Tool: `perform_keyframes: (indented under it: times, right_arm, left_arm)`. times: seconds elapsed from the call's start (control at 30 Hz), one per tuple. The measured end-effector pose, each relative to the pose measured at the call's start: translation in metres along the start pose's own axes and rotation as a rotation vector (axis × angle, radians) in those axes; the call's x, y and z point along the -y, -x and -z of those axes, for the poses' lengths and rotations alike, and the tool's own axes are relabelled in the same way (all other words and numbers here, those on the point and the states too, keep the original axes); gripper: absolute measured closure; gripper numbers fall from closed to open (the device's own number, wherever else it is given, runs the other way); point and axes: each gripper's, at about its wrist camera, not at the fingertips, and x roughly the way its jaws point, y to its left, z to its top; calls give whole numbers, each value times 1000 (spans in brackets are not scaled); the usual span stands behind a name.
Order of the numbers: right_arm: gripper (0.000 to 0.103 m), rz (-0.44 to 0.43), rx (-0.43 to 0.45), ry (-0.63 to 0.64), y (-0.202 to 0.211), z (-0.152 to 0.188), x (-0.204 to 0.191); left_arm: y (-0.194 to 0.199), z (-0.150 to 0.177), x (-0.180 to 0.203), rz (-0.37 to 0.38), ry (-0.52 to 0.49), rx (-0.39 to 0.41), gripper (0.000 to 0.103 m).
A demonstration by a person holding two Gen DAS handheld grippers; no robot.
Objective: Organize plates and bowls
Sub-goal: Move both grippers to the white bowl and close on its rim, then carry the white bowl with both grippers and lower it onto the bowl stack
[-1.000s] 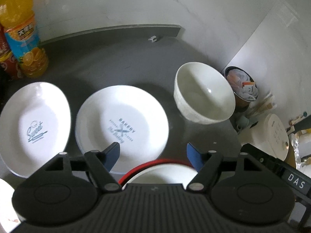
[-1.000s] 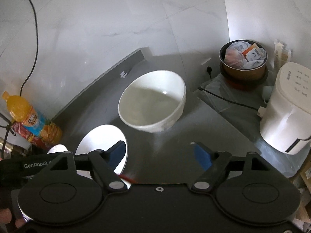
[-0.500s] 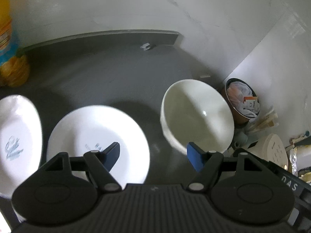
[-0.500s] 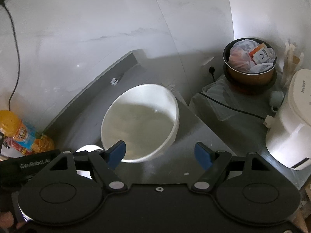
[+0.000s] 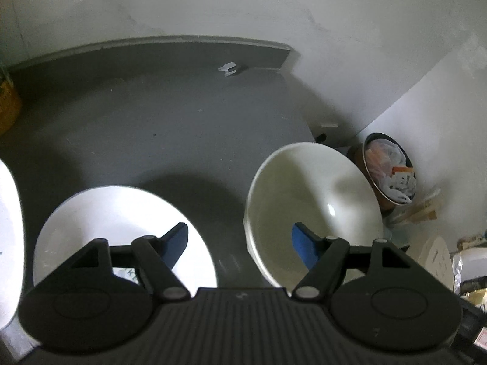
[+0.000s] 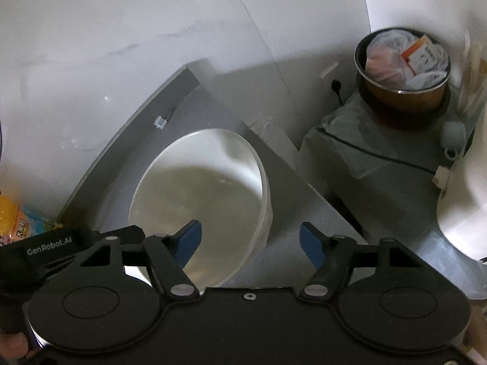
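Bowl (image 6: 201, 200): white, deep, upright on the grey desk (image 5: 158, 127), mouth up, near the desk's corner edge; round, so no long axis to line up with.

Right gripper (image 6: 249, 240): fingers spread wide, grasping nothing; left blue pad (image 6: 187, 240) over the bowl's inside, right pad over bare desk, so the bowl's near-right rim lies in the gap between them.

Left gripper (image 5: 239, 243): fingers likewise released and empty; right blue pad (image 5: 303, 246) over the bowl's inside, left pad over the plate (image 5: 121, 231), the bowl's near-left wall falling between the two.

Key relation: bowl directly ahead of and below both pairs of fingers; right fingers straddle its rim more squarely, left fingers split between bowl and plate. Right hand judged the nearer and better placed for a rim pinch.

Plates: one white plate flat on the desk left of the bowl, apart from it; a second plate (image 5: 7, 243) only partly visible further left.

Contact: none seen between any pad and the bowl; height above the rim cannot be told.

Next move, as a judgement: lowering the right fingers over the rim wall, then clenching.

Risk: smooth glazed wall, slip likely under a shallow pinch; desk edge close beyond the bowl.
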Motion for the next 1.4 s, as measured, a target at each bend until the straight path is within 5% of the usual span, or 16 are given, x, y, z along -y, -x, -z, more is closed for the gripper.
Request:
perform_keyframes:
  times: [0.17, 0.3, 0.47, 1.4]
  right_arm:
    - [48, 13, -24, 30, -13, 1, -3]
    - [77, 15, -53, 30, -22, 3, -2]
    - [81, 30, -42, 24, -17, 7, -2]
    - [80, 21, 147, 28, 88, 57, -51]
  left_arm:
    - [-12, 0, -3, -9, 17, 3, 45]
    - [-24, 4, -8, 14, 54, -31, 72]
    - [-24, 11, -4, 75, 47, -43, 92]
    - [76, 45, -18, 136, -63, 55, 91]
